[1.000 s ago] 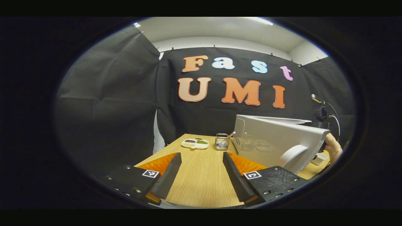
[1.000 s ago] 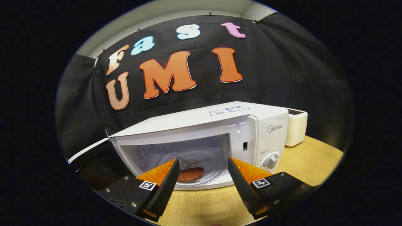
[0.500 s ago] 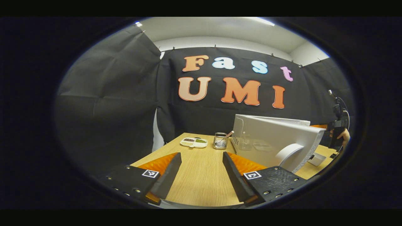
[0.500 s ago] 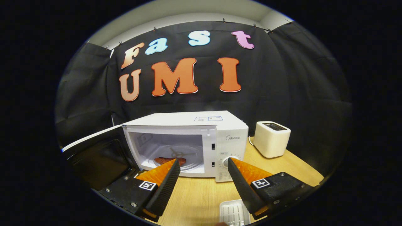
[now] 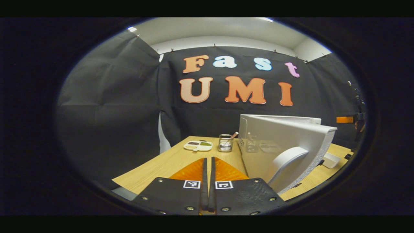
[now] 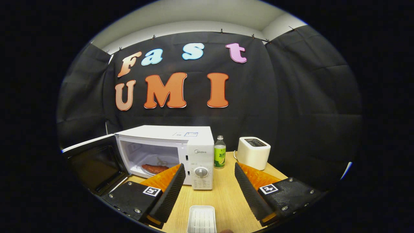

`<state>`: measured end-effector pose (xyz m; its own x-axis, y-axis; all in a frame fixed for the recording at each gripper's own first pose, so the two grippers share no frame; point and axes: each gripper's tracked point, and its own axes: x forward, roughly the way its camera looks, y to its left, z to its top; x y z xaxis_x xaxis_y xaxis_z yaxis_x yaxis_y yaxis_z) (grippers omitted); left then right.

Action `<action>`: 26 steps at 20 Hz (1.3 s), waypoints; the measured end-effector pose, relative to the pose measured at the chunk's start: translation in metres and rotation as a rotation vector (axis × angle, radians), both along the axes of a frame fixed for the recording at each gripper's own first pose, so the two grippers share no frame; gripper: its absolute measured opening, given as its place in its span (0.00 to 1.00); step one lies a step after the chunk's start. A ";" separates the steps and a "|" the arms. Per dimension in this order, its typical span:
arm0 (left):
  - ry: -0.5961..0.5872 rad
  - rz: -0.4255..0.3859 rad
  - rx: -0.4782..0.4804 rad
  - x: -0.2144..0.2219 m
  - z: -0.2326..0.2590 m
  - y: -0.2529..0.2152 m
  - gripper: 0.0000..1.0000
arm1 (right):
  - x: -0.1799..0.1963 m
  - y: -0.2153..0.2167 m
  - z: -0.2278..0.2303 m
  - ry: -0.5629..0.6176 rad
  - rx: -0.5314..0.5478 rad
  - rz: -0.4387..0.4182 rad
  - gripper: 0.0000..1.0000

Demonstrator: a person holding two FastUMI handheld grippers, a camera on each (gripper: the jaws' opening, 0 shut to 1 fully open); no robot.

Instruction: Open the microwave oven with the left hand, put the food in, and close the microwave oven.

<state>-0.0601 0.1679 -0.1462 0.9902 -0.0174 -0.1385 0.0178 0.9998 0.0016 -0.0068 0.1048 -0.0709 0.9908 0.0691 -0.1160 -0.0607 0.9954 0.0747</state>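
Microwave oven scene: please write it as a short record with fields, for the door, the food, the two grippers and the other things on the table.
door: microwave door open, swung out to the left
food: reddish-brown piece on the glass plate inside the microwave oven
left gripper: shut, empty, beside the door's handle, not touching
right gripper: open, empty, in front of the oven
table: white tray, green bottle, toaster

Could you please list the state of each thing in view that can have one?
Microwave door: swung wide open.
Food: lying inside the microwave, on its glass plate.
Left tongs: shut, holding nothing.
Right tongs: open, empty.
White tray: empty, on the table.
Bottle: upright, capped.
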 end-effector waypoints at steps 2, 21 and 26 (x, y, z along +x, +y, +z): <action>0.007 -0.044 0.000 -0.001 0.001 -0.021 0.00 | -0.002 -0.011 0.000 0.002 0.010 -0.006 0.95; -0.004 -0.398 -0.019 0.013 0.026 -0.204 0.00 | -0.023 -0.079 0.013 -0.051 0.022 -0.053 0.95; -0.008 -0.436 -0.031 0.036 0.031 -0.243 0.02 | -0.022 -0.098 0.010 -0.046 0.019 -0.078 0.95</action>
<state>-0.0245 -0.0754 -0.1153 0.8906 -0.4378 -0.1233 0.4381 0.8986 -0.0265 -0.0291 0.0072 -0.0607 0.9975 -0.0065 -0.0700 0.0130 0.9956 0.0926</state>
